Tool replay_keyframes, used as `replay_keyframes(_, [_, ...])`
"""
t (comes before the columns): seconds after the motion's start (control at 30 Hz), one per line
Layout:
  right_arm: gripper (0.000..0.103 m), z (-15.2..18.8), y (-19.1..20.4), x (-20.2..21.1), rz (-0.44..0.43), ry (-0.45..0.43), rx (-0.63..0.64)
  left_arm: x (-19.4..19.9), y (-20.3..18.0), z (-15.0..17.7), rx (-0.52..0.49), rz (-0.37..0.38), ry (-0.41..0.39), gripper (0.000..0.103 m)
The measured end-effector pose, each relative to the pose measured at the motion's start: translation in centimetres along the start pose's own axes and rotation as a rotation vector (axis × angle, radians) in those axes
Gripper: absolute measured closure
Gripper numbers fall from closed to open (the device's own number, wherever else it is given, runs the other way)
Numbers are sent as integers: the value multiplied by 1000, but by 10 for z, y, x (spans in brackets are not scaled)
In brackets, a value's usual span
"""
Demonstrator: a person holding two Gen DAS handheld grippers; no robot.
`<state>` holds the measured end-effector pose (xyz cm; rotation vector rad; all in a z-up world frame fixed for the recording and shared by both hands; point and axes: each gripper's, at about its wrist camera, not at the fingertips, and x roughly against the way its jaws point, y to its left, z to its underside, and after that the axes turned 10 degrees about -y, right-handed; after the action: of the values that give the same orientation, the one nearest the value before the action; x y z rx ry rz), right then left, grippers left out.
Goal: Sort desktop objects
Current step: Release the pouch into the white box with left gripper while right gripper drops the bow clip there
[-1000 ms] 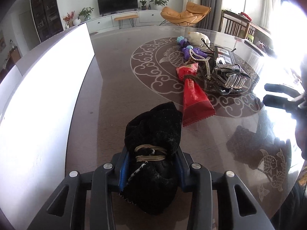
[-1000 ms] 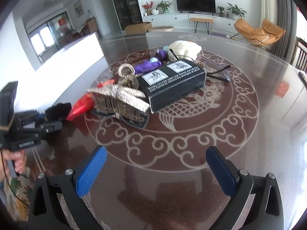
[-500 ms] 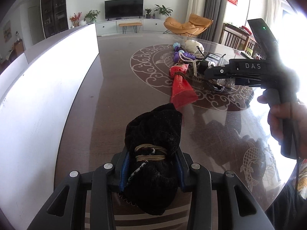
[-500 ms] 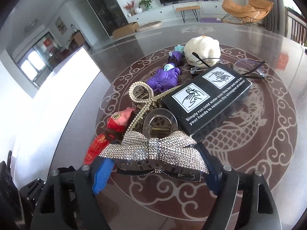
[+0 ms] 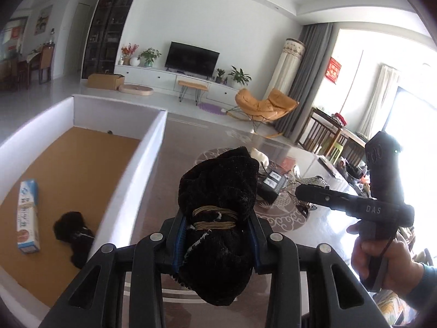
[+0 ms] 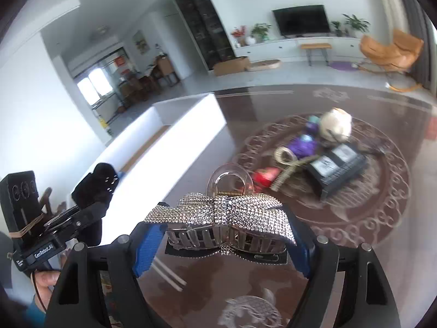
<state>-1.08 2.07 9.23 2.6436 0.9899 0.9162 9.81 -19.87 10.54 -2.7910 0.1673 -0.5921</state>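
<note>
My left gripper [image 5: 215, 243] is shut on a black fuzzy cloth bundle [image 5: 218, 207] tied with tan bands, held above the table beside the white box [image 5: 128, 175]. The box has a cork floor and holds a toothpaste carton [image 5: 27, 218] and a black cloth bundle [image 5: 72, 232]. My right gripper [image 6: 221, 243] is shut on a rhinestone bow hair clip [image 6: 221, 216], lifted above the table. The right gripper also shows in the left wrist view [image 5: 308, 192]; the left gripper shows in the right wrist view [image 6: 92, 199].
A pile stays on the round brown table [image 6: 355, 218]: a black box [image 6: 336, 166], a purple toy [image 6: 303, 145], a cream plush [image 6: 336, 125], a red packet [image 6: 263, 176] and a gold bow clip [image 6: 286, 161]. The white box also shows in the right wrist view [image 6: 174, 147].
My right gripper moved in on the rhinestone bow clip, shut on it and lifted it. My left gripper rose with the black bundle and tilted towards the white box.
</note>
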Motion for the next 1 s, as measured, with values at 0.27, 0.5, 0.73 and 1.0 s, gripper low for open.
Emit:
replay_keyframes(0.27, [23, -14, 183, -85, -285, 71, 288, 31, 139, -38, 68, -334, 31, 66])
replay_keyframes(0.5, [23, 33, 255, -162, -367, 304, 353, 4, 235, -16, 183, -491, 211, 56])
replay_keyframes(0.73, [5, 41, 244, -167, -311, 305, 345, -3, 231, -6, 151, -558, 190, 23])
replay_keyframes(1.0, [0, 23, 158, -73, -210, -5, 297, 18, 147, -19, 115, -398, 57, 23])
